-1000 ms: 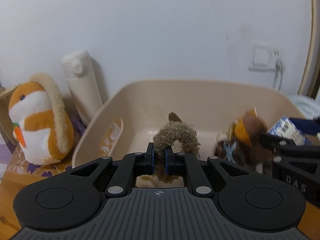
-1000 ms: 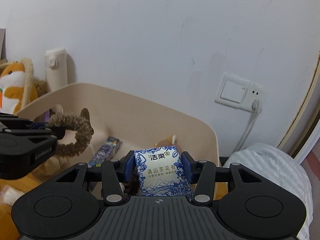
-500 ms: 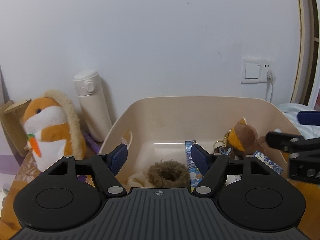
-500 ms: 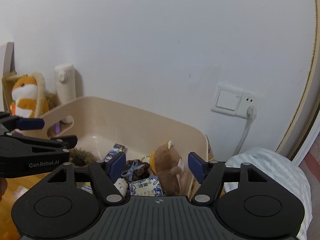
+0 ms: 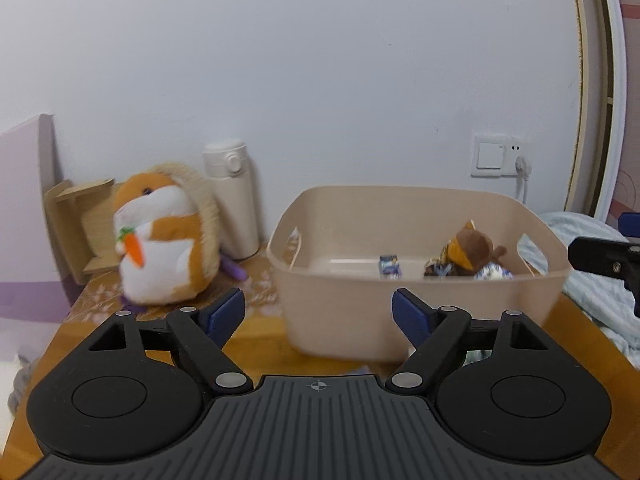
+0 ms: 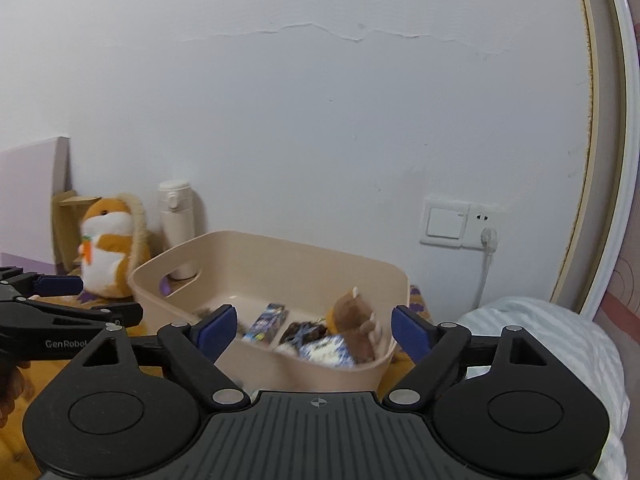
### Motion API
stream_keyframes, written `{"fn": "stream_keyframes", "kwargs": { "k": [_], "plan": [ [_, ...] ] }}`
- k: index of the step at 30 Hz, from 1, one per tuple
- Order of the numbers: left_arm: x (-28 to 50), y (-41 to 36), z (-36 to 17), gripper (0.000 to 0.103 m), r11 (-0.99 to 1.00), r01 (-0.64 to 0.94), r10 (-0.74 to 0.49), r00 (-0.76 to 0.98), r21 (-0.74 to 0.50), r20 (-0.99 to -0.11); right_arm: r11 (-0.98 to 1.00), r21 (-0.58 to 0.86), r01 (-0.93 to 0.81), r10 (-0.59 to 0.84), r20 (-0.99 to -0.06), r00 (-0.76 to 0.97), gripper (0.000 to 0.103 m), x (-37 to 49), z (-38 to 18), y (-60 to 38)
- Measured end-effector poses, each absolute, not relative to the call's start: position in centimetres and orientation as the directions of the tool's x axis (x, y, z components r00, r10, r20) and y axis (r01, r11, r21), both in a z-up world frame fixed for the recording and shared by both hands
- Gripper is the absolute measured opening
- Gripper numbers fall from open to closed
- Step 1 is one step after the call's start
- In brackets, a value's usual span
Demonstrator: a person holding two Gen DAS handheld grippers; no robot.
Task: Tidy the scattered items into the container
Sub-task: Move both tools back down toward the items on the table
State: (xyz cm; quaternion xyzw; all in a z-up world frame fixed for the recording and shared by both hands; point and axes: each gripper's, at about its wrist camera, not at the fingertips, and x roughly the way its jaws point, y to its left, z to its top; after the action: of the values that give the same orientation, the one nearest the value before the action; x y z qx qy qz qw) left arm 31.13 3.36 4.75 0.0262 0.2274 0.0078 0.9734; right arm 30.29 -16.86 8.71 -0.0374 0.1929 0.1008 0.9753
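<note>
A beige plastic bin [image 5: 420,292] stands on the wooden table, also in the right wrist view [image 6: 344,372]. Inside lie a brown bear plush [image 5: 472,246] [image 6: 354,314], a blue-white tissue pack [image 6: 326,352], a blue printed box [image 6: 266,320] [image 5: 389,266] and a dark keychain [image 6: 304,330]. My left gripper [image 5: 318,314] is open and empty, in front of the bin. My right gripper [image 6: 312,330] is open and empty, above the bin's near rim. The left gripper also shows in the right wrist view [image 6: 60,300].
An orange-white hamster plush [image 5: 160,240] and a white thermos [image 5: 234,196] stand left of the bin. A wooden stand [image 5: 76,224] is behind them. A striped blanket [image 6: 540,336] lies to the right. A wall socket with a plug [image 6: 460,226] is behind.
Both grippers opened and let go: the brown scrunchie and the tissue pack dropped into the bin. Both grippers then pulled back and up, away from the bin.
</note>
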Motion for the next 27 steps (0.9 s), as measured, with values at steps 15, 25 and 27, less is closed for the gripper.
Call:
{"fn": "stream_keyframes", "kwargs": {
  "k": [15,25,27],
  "plan": [
    [23.5,4.5,0.5,0.083,0.997,-0.002,0.039,0.854,0.072,-0.519,0.956,-0.074,-0.284,0.212,-0.493,0.844,0.090,24.1,2.6,-14.9],
    [22.4,4.9,-1.6,0.083,0.999,-0.007,0.026,0.827,0.037,-0.562,0.945,-0.069,-0.320,0.227,-0.565,0.793,0.090,23.1,0.2,-14.1],
    [22.4,4.8,-2.1,0.083,0.999,-0.001,0.023,0.819,0.038,-0.573,0.942,-0.068,-0.328,0.231,-0.579,0.782,0.091,23.1,-0.2,-13.9]
  ]
}}
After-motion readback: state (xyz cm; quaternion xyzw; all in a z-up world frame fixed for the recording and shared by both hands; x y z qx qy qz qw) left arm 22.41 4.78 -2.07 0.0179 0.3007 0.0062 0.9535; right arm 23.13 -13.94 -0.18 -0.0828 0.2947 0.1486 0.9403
